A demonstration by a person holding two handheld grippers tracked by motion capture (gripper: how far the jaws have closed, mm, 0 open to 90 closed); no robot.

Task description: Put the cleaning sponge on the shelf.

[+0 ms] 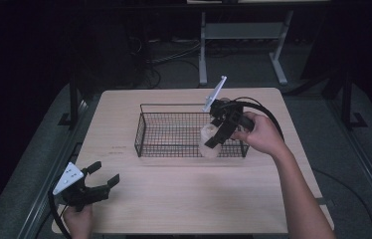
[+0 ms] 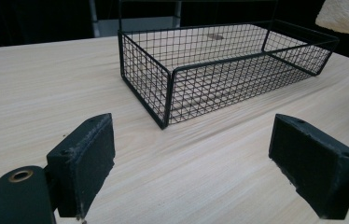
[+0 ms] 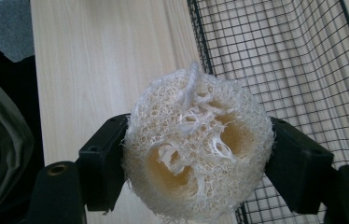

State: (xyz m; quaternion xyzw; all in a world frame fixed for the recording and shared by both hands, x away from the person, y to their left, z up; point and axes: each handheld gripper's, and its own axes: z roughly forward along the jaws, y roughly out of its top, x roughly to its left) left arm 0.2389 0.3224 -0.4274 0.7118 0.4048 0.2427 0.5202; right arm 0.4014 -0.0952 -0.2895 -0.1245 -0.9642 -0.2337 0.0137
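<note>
Your right gripper (image 3: 196, 163) has its jaws closed on the loofah (image 3: 198, 149), one pad pressed into each flank so the fibrous disc bulges between them with its holed face toward the camera. In the high view that gripper (image 1: 219, 137) holds the loofah (image 1: 209, 142) over the near right corner of the basket (image 1: 174, 149), about at the rim; whether it has cleared the wire or hangs just inside it, I cannot tell. Behind the loofah, the right gripper view shows the basket's wire edge (image 3: 205, 56) running up toward 12 o'clock, with mesh floor out to 2 o'clock and bare bench (image 3: 107, 60) out to 10 o'clock, so the loofah sits astride that wall. I judge the step in hand to be carrying the loofah across the rim, in or out. The next move calls for enough height to keep the soft fibres from snagging on the wire, then a steady shift before you ease the jaws apart. Your left gripper (image 1: 102, 181) rests at the bench's 7 o'clock corner, jaws spread wide with nothing between them, the basket (image 2: 219, 70) well ahead of it at 12 o'clock.
</note>
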